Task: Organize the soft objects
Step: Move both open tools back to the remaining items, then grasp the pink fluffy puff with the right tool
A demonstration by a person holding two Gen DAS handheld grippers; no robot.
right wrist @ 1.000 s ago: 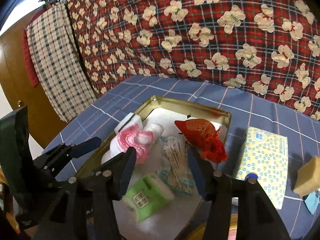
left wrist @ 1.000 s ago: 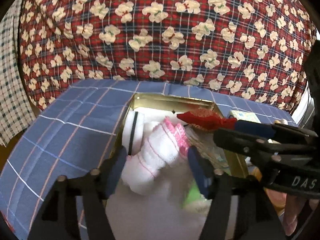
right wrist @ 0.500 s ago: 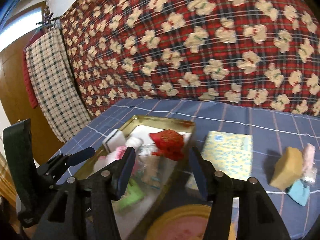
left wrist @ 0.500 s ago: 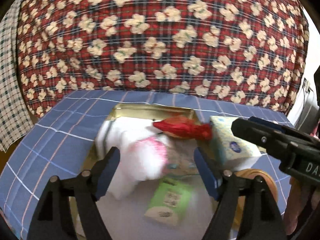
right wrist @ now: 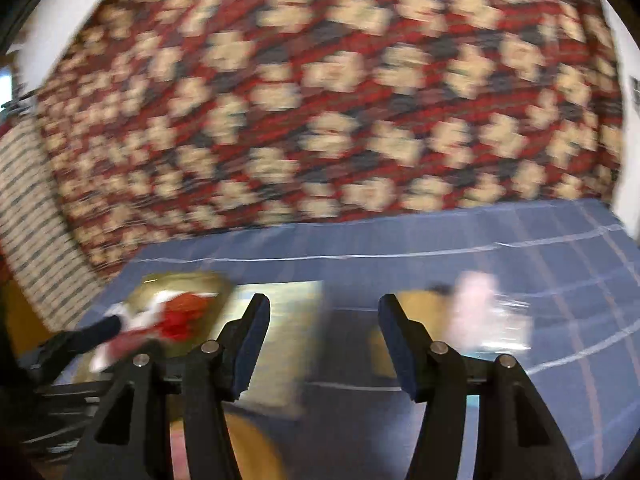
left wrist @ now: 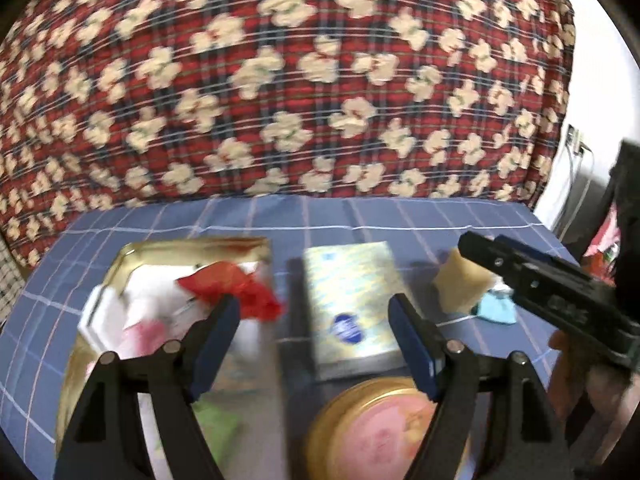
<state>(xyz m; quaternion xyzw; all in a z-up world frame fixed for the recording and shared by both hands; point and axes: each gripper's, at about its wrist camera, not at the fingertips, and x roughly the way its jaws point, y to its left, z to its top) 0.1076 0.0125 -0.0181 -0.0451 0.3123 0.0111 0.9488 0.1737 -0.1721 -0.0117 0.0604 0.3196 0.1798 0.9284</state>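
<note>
The left wrist view is the sharper one, and the tissue pack point(left wrist: 352, 308) at its middle serves as the landmark. Left of the pack lies the gold tin tray point(left wrist: 120, 256), holding a red pouch point(left wrist: 236, 292) near its right edge, a white and pink sock bundle point(left wrist: 136, 320) further left, and a green packet point(left wrist: 216, 428) toward the camera. Just below the pack sits a round gold lid point(left wrist: 380, 432) with a pink face. Right of the pack are a yellow sponge point(left wrist: 460, 284) and, beside it, a small teal item point(left wrist: 496, 308). None of these last three can be made out clearly in the right wrist view, which is heavily smeared; it adds only a pale pink blur point(right wrist: 480, 304) right of the pack point(right wrist: 280, 308), and the red pouch point(right wrist: 184, 316) in the tray point(right wrist: 180, 280) to its left.

The left gripper point(left wrist: 316, 320) stands wide apart over the blue checked cloth point(left wrist: 360, 216), framing the pack without touching it, holding nothing. The right gripper point(right wrist: 324, 316) is parted about halfway, also empty; its black body point(left wrist: 560, 292) crosses the right of the left view.
</note>
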